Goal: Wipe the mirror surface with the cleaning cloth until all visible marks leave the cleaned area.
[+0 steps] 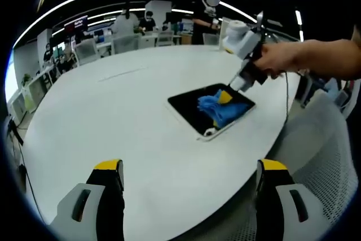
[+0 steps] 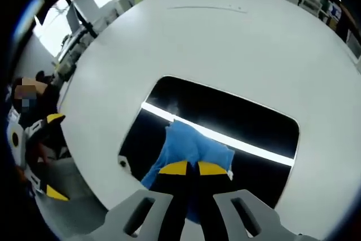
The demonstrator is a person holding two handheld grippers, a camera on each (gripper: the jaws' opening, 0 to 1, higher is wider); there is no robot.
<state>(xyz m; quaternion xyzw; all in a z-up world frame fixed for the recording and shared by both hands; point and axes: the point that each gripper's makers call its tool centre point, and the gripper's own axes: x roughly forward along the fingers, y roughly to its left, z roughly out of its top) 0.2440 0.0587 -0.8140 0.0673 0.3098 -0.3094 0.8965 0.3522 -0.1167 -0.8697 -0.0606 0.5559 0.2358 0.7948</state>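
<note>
A dark rectangular mirror [image 1: 189, 108] [image 2: 237, 117] with a white frame lies flat on the white table near its edge. A crumpled blue cloth [image 1: 220, 108] [image 2: 186, 145] lies on the mirror. My right gripper [image 2: 193, 167] [image 1: 225, 95] is shut on the blue cloth and presses it onto the glass; a person's hand [image 1: 285, 60] holds that gripper. My left gripper [image 1: 189, 167] hangs open over the near table edge, well short of the mirror, with nothing between its jaws. It also appears at the left of the right gripper view [image 2: 48, 156].
The round white table [image 1: 113, 100] [image 2: 225, 32] stretches far beyond the mirror. A white mesh chair [image 1: 321, 156] stands at the table's right edge. Desks, chairs and people [image 1: 135, 23] fill the room behind. A ceiling light reflects as a bright streak [image 2: 225, 139] on the mirror.
</note>
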